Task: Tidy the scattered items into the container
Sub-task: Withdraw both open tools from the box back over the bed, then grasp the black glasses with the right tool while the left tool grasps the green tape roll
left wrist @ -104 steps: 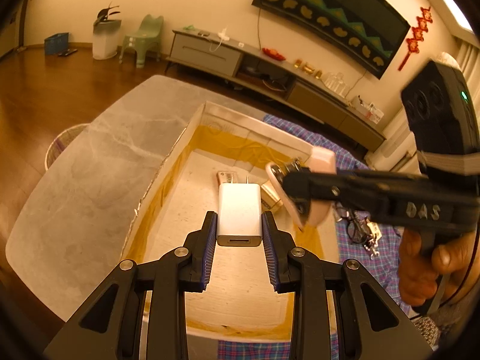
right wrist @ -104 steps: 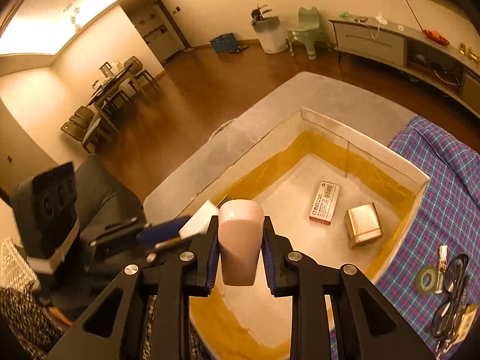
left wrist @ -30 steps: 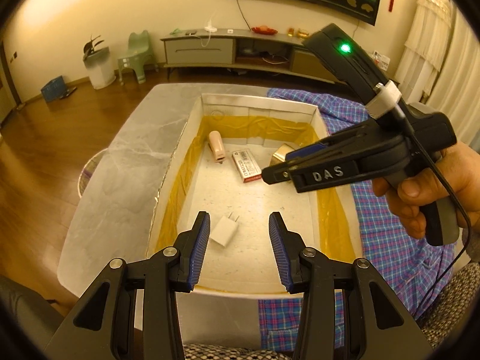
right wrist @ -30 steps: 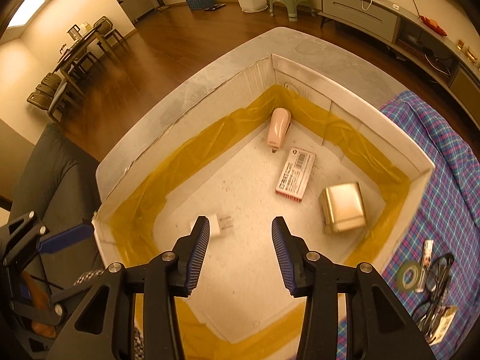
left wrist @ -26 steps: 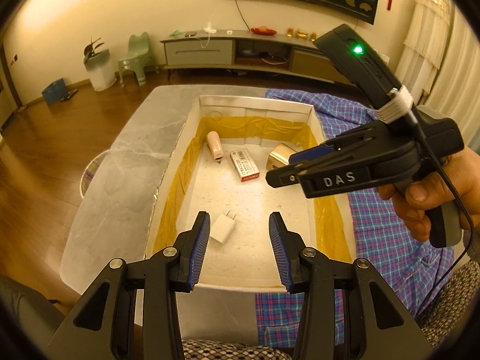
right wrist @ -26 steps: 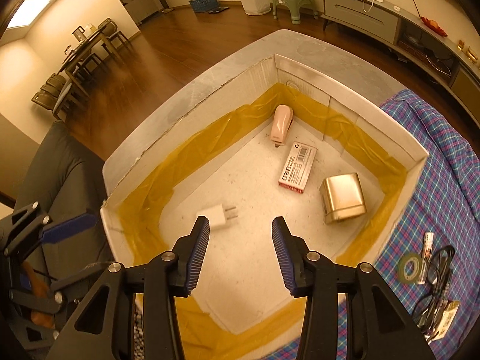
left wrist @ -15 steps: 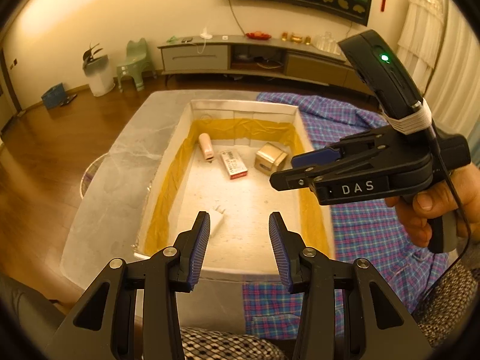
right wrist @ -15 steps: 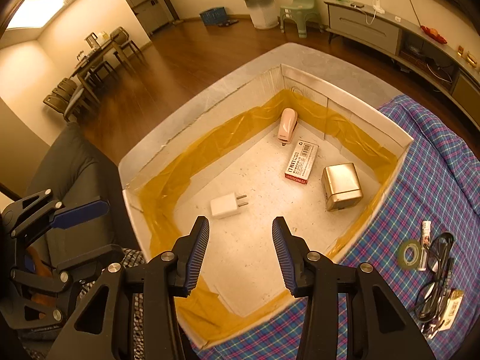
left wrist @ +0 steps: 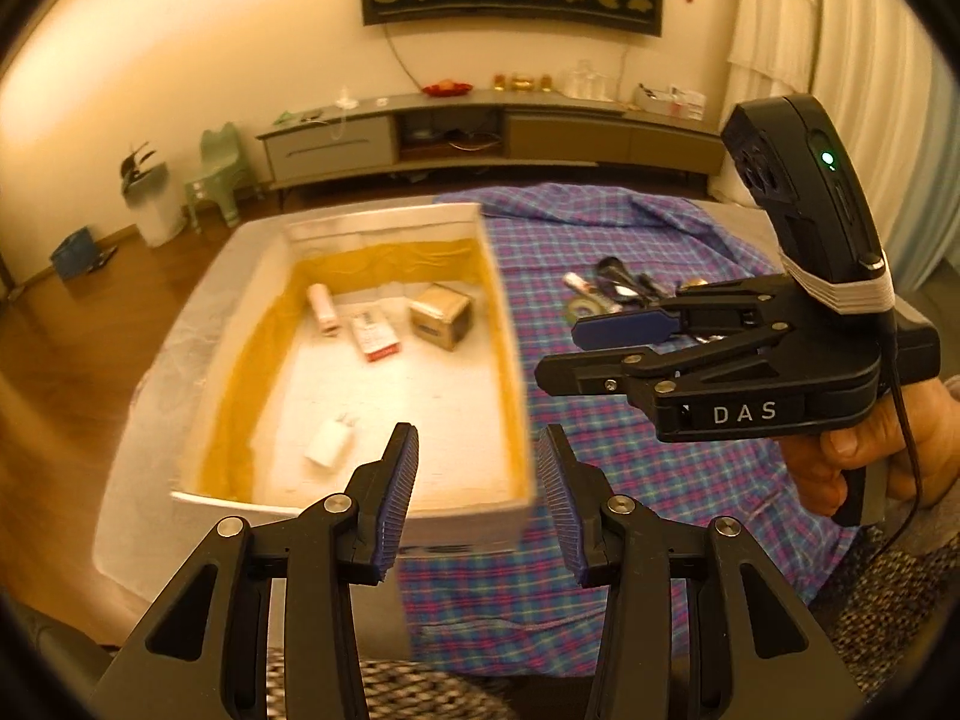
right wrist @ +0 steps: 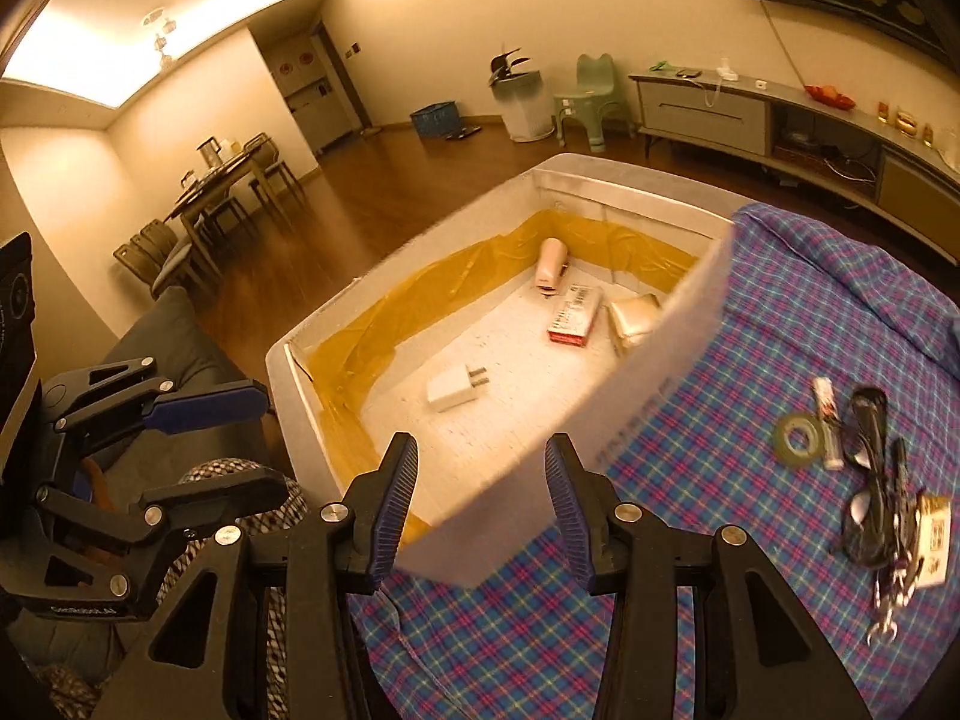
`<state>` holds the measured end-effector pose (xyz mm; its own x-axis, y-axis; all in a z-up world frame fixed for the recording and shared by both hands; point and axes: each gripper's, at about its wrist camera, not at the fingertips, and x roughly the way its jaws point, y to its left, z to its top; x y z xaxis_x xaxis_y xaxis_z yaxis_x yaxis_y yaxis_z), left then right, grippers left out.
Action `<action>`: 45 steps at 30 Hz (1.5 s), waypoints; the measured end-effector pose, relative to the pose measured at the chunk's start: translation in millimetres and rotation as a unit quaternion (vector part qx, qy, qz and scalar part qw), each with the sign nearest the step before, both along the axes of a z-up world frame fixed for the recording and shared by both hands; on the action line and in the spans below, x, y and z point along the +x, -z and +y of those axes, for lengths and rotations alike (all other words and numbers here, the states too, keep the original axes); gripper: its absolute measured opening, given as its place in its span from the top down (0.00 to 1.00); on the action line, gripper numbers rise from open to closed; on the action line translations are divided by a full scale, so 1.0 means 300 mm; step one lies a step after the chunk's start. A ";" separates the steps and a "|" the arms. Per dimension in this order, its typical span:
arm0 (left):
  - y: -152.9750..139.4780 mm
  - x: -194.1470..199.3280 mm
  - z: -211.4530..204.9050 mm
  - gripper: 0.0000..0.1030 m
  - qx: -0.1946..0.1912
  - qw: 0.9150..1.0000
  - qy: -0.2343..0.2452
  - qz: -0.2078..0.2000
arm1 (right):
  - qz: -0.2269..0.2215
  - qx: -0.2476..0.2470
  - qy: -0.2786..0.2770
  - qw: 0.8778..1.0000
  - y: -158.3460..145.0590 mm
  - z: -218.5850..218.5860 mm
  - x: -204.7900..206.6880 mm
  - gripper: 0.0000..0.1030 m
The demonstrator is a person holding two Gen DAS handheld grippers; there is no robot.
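Observation:
The white box [left wrist: 507,324] [right wrist: 690,324] with yellow tape lining holds a white charger [left wrist: 329,443] [right wrist: 454,389], a pink item [left wrist: 321,306] [right wrist: 550,263], a red-and-white packet [left wrist: 375,336] [right wrist: 575,316] and a gold box [left wrist: 440,316] [right wrist: 635,312]. My left gripper [left wrist: 477,489] is open and empty above the box's near edge. My right gripper [right wrist: 480,489] is open and empty above the box's near corner; it also shows in the left wrist view [left wrist: 606,354]. On the plaid cloth [right wrist: 750,360] lie a tape roll [right wrist: 800,439], a small tube [right wrist: 827,420] and a black tangle [right wrist: 876,480].
The box stands on a grey table [left wrist: 180,324] partly covered by the plaid cloth [left wrist: 660,468]. A TV cabinet [left wrist: 480,132] lines the far wall. A dark sofa [right wrist: 162,348] stands near the left gripper [right wrist: 180,438].
Both grippers have let go of the charger and the pink item, which lie in the box. Both have pulled back and up, and turned right towards the cloth.

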<state>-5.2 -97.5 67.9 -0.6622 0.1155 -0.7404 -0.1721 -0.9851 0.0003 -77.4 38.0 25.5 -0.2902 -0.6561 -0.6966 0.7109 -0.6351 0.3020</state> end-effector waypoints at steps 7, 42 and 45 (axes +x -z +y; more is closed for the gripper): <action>0.048 -0.072 0.177 0.55 0.025 0.999 0.024 -0.027 | -0.009 -0.011 0.044 0.999 0.053 0.239 -0.003 0.55; 0.525 -0.768 0.496 0.50 0.040 0.995 -0.020 -0.085 | 0.021 0.166 0.104 0.980 0.381 0.457 -0.588 0.51; 0.540 -0.780 0.517 0.47 0.017 0.998 -0.013 -0.066 | 0.013 0.164 0.103 0.981 0.409 0.469 -0.606 0.55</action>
<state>-239.2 57.7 -94.1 -0.5626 0.1254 -0.8171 -0.1426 -0.9883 -0.0535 -259.2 178.7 -97.1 -0.4135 -0.3240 -0.8509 0.5627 -0.8257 0.0410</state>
